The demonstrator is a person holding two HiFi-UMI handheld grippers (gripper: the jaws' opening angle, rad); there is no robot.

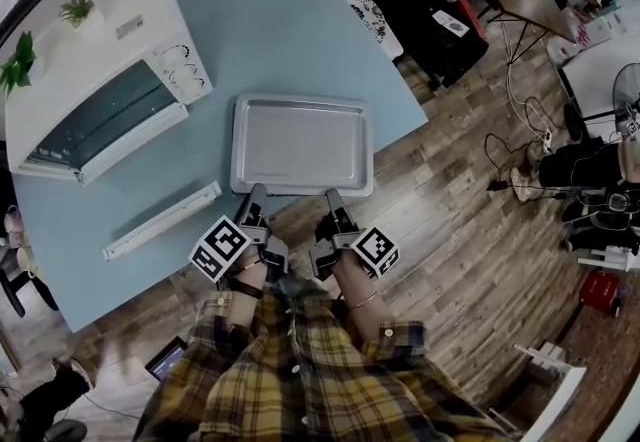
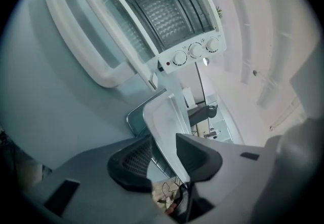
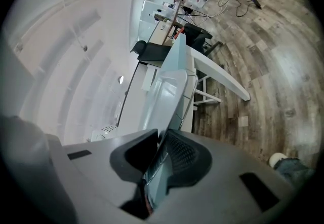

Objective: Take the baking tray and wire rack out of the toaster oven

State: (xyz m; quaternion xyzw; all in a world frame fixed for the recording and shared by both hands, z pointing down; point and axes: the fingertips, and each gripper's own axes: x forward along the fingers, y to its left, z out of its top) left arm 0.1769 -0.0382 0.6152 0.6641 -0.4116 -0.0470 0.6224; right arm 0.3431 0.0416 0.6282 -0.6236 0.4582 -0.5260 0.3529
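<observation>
Oven [image 1: 95,80] sits at far L of the table [image 1: 280,20], door dropped open. A white strip [image 1: 162,220] lies just in front of the oven. Tray [image 1: 300,145] is out, R of the oven and well apart from it. It looks flat on the table, but the corner farthest from the oven seems to hang past the table edge.

L gripper [image 1: 252,205] is at the tray rim on the side away from the oven. Its jaws stand apart w/ the rim btwn them, and the pads aren't pressing. R gripper [image 1: 333,205] is on the same rim, further from the oven, nearly closed and clamping the rim.

Step in hand, as I read it, is setting the tray down and letting go. To do it well:
- While R holds the rim, slide the tray toward the oven so no corner overhangs.
- Then open R and pull both grippers straight back, so the pads don't drag the rim.

Head view alone shows the layout and the overhang. L gripper view alone shows inside the oven: knobs [image 2: 195,51] and a meshed surface that's prob. the rack, but I can't tell. It also shows thin wires under the tray. R gripper view shows the tray edge-on btwn its pads, plus floor [image 3: 263,66]. No oven there.
</observation>
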